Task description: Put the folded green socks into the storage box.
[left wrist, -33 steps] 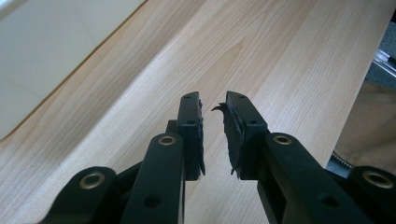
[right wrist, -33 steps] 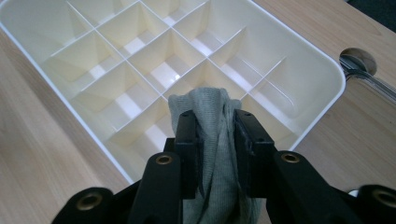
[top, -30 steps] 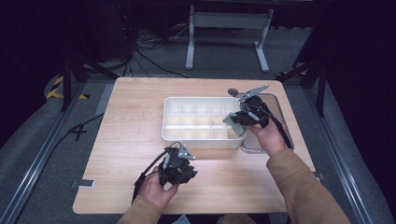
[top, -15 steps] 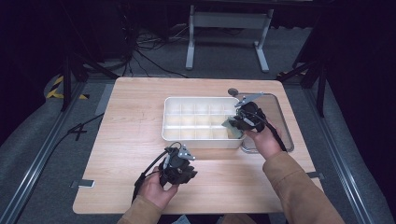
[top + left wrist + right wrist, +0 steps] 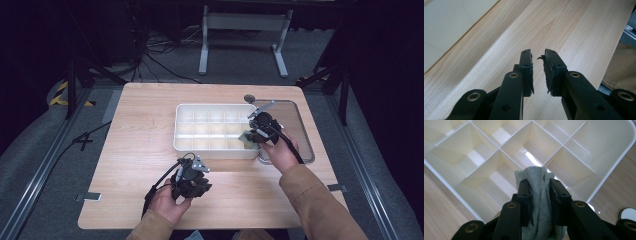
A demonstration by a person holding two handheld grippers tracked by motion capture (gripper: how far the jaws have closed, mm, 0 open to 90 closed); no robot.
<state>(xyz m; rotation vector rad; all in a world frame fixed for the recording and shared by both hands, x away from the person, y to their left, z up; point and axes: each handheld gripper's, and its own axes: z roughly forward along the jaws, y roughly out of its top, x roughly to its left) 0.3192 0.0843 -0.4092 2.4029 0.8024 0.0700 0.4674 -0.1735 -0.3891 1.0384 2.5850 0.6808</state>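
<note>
- High view: the right gripper [image 5: 251, 134] hangs over the near right corner of the white divided tray [image 5: 182, 145], with a small bundle of grey-green cloth [image 5: 247, 136] pinched at its tip. Beside the tray on its right lies a clear lid [image 5: 300, 127]. The left gripper [image 5: 196, 186] rests low over the bare wooden table [image 5: 140, 165], well apart from the tray.
- Left gripper view: the two pads stand a little apart with nothing between them, so this gripper grasps nothing; only table grain lies beneath.
- Right gripper view: the jaws are clenched on the cloth [image 5: 539, 195], which bunches into soft folds and pokes out past the fingertips, above the compartments at the tray's edge. Which cell it hangs over is hard to fix from this angle, probably one in the near row.
- Handling, as I judge it: the cloth is light, limp and unbreakable, and it will sag and drape over a divider. A grip at the gathered middle, as here, keeps loose ends short.
</note>
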